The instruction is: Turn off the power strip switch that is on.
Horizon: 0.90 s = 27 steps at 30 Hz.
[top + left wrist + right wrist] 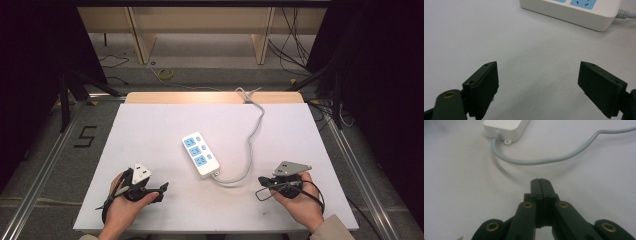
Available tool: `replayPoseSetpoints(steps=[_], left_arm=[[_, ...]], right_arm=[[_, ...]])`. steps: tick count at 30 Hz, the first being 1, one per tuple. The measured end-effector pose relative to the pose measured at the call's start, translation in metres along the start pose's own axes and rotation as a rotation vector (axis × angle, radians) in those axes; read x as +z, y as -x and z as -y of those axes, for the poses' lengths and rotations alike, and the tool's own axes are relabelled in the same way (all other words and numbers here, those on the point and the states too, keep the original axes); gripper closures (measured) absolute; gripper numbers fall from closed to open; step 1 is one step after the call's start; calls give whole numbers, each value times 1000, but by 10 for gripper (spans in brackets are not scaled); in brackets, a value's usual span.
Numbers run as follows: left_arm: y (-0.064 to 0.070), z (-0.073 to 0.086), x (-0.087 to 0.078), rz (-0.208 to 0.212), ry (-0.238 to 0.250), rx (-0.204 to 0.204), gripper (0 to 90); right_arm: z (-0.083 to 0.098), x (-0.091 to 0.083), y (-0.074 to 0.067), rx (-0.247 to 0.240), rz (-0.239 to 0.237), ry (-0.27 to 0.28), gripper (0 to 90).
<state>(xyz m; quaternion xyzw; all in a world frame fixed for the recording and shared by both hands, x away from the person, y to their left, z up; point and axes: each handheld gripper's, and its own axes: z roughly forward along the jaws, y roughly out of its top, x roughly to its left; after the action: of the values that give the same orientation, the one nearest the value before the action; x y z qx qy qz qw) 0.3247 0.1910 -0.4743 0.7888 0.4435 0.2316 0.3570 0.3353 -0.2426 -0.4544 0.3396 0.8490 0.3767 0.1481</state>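
Lying on: white counter (150, 130), with a grey floor, cables and wooden frames beyond
Power strip (200, 153): mid-counter, its grey cord (252, 135) looping off toward the far edge
Left gripper (161, 191): near the front left edge, pointing right, fingers (482, 87) spread wide, holding nothing
Right gripper (261, 181): front right, pointing left toward the cord, fingers (540, 185) pressed together, nothing between
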Motion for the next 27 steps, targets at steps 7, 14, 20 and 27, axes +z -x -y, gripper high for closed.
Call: replayPoseSetpoints(steps=[7, 14, 20, 27], left_arm=[[1, 0, 1, 0, 0, -1, 166], [0, 0, 1, -2, -2, -1, 165], [0, 0, 1, 3, -2, -3, 166], [0, 0, 0, 0, -4, -3, 165]], right_arm=[[-2, 2, 1, 9, 1, -1, 900], [-6, 3, -1, 9, 0, 4, 900], [-8, 5, -3, 8, -6, 4, 900], [-13, 7, -5, 2, -10, 4, 900]])
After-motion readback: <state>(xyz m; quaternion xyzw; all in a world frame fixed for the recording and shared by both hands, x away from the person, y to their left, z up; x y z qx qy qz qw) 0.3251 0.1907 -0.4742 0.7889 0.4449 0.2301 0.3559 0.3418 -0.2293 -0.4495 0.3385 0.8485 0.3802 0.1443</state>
